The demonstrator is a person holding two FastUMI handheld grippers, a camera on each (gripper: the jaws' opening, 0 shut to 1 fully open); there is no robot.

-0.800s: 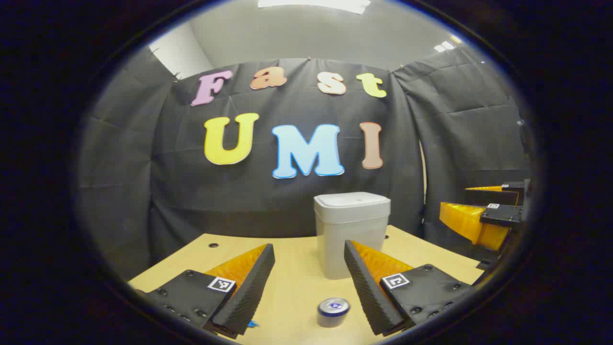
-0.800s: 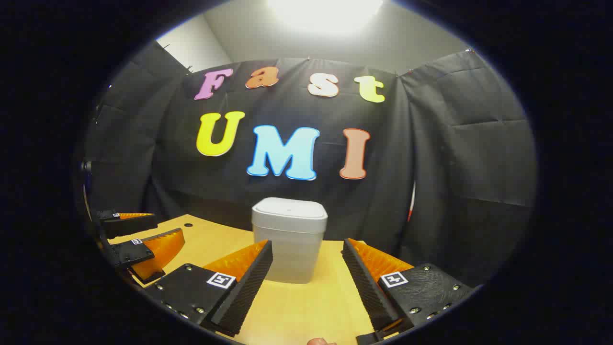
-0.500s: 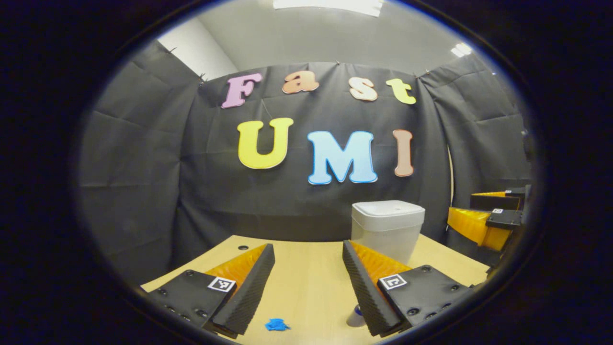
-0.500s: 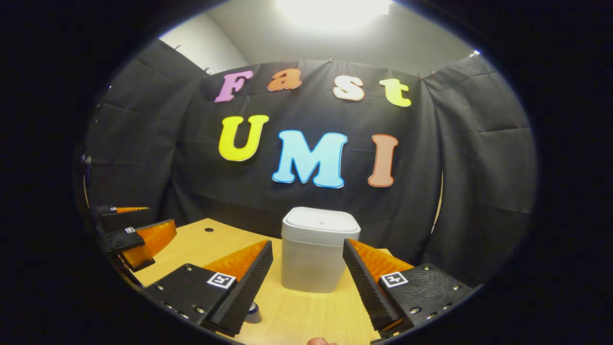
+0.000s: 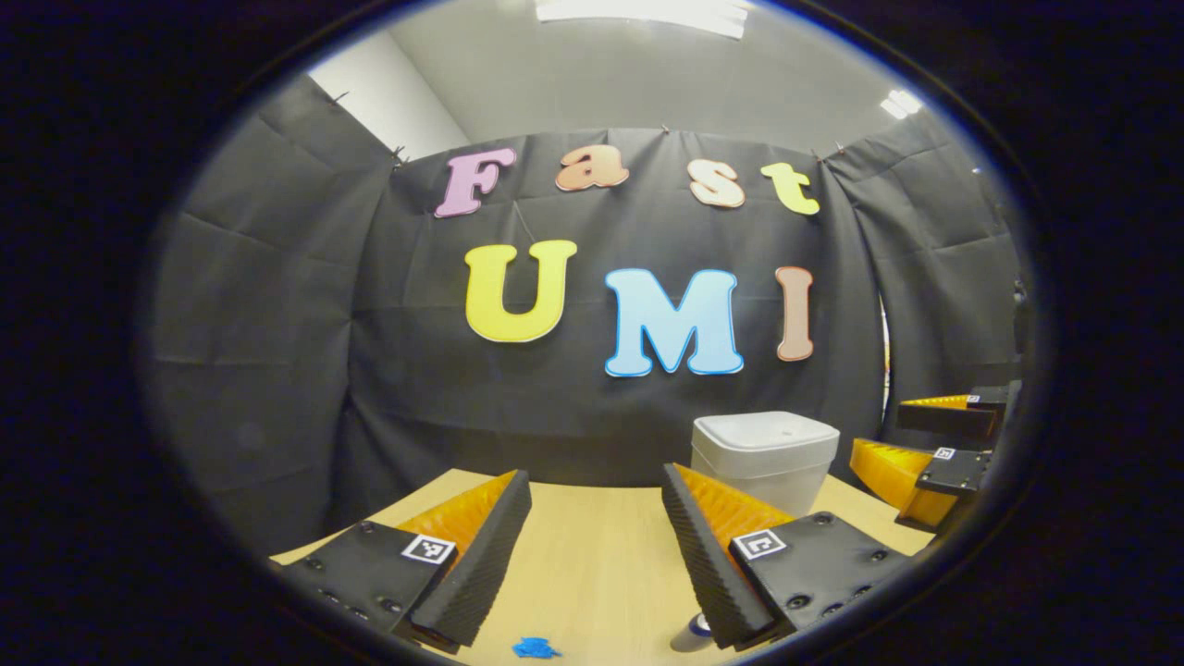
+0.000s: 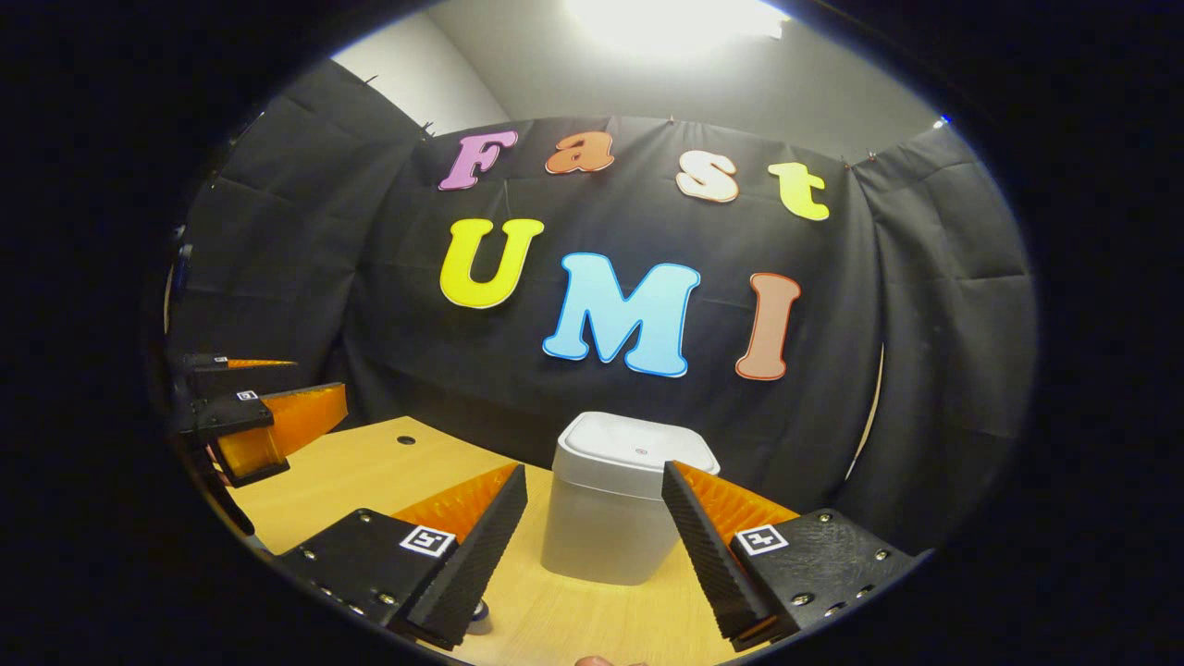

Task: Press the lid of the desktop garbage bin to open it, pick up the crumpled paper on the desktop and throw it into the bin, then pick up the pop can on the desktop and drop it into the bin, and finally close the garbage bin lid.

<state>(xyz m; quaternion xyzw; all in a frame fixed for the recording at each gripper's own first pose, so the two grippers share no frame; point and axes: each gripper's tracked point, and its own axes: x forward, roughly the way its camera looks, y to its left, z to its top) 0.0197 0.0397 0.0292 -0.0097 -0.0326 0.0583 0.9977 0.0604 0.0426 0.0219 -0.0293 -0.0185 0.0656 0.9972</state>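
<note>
Your right gripper (image 6: 592,555) has swung to face the bin (image 6: 620,518), lid shut, near the tabletop's (image 6: 370,462) far edge; left gripper (image 5: 592,555) turned aside. Both jaws apart, empty. Press next.

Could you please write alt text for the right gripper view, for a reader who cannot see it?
A pale grey plastic desktop bin with its rounded lid closed stands on a light wooden table, straight ahead of the open right gripper. The left gripper hovers open at the table's left edge, with black cloth behind.
</note>
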